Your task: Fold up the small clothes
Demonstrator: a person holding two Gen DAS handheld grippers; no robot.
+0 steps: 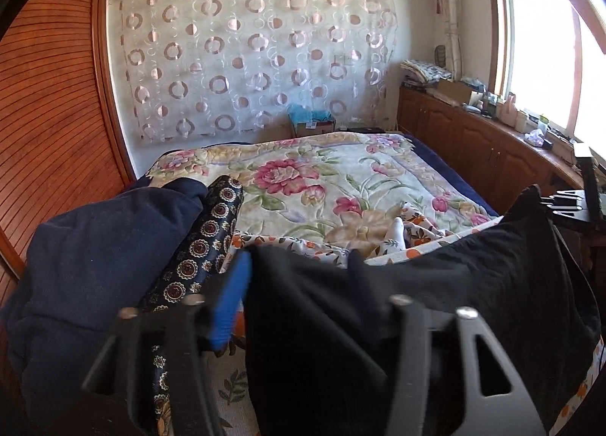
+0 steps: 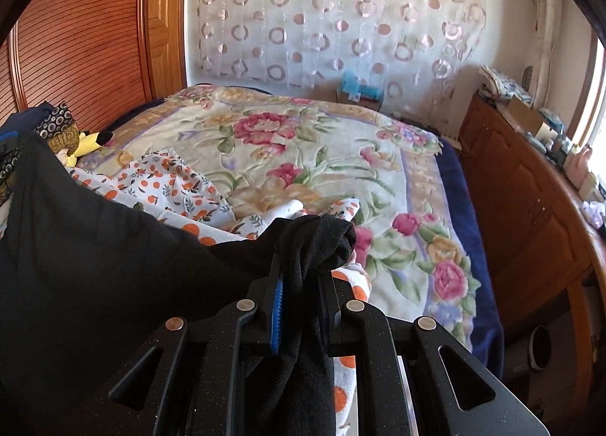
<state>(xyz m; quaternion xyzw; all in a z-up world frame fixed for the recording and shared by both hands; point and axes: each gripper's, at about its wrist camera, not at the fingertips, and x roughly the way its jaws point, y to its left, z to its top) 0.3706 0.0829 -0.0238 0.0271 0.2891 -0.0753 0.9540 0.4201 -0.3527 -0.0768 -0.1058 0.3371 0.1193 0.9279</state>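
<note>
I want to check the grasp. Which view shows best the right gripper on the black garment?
The right wrist view: the right gripper pinches bunched black garment. The left wrist view shows only its edge.

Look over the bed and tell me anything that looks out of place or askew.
The right claw is shut on a bunched corner of the black garment. A yellow plush toy lies among the clothes at the bed's far left. The orange-print cloth lies crumpled on the floral blanket.

daylight from window (image 1: 538, 46), blown out | room bright | fisheye-bent edges, dark corners | near cloth soft
</note>
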